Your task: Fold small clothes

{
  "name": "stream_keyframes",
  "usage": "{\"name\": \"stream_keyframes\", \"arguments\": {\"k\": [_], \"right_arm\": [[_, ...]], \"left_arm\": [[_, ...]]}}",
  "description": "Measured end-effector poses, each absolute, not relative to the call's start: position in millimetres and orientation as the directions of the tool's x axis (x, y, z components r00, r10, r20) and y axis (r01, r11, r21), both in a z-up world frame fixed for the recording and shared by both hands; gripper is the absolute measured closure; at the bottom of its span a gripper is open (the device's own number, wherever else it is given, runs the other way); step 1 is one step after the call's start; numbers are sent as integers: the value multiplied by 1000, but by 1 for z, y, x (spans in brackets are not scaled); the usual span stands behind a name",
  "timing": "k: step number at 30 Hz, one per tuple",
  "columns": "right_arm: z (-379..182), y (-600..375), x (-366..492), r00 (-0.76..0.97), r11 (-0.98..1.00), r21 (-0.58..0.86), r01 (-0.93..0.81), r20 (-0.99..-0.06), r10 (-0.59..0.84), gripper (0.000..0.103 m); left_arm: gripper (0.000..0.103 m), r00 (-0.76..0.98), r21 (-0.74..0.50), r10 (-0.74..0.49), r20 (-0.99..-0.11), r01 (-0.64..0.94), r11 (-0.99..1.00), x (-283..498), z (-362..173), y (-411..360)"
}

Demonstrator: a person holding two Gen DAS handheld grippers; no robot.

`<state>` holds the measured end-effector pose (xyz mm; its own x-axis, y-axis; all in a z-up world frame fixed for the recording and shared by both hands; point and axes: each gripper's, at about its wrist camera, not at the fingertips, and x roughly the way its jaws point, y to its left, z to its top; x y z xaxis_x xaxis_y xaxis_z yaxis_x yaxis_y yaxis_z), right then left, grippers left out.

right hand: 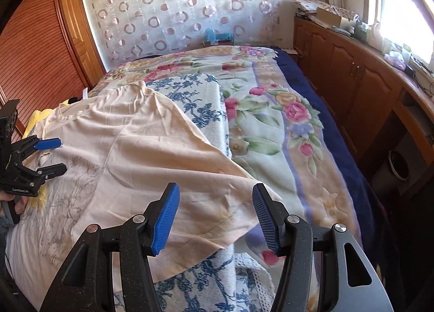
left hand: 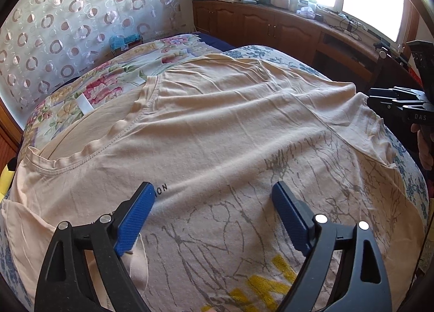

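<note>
A peach T-shirt [left hand: 217,127] with grey line print and yellow letters lies spread flat on the bed, neckline to the left. My left gripper [left hand: 213,192] is open just above its printed chest, holding nothing. In the right wrist view the same shirt [right hand: 135,154] lies across the bed, and my right gripper [right hand: 215,195] is open over its sleeve [right hand: 225,203], jaws on either side of the sleeve hem. The left gripper [right hand: 55,156] shows open at the left of that view. The right gripper's body [left hand: 401,105] shows at the right edge of the left wrist view.
The shirt rests on a blue-and-white floral cloth [right hand: 195,95] over a flowered blanket [right hand: 271,127]. Wooden cabinets [left hand: 271,27] with clutter run under the window. A wooden louvred door [right hand: 35,54] stands to the left. A yellow item [left hand: 6,176] lies at the bed's left edge.
</note>
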<state>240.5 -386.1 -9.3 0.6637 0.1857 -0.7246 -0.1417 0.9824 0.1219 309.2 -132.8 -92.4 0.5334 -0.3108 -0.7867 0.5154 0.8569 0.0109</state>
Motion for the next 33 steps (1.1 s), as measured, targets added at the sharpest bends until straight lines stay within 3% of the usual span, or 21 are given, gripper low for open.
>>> {"name": "stream_keyframes", "arguments": {"k": [17,33], "right_arm": [[-26,-406,250,629,981,184,-61,-757,180,45],[-30,-405,254,619,970,226,-87,-751,231,45]], "left_arm": [[14,535,10,-309,-786,512,859,308,-93,-134],[11,530,7,-314,-788,517,856,308,-93,-135]]}}
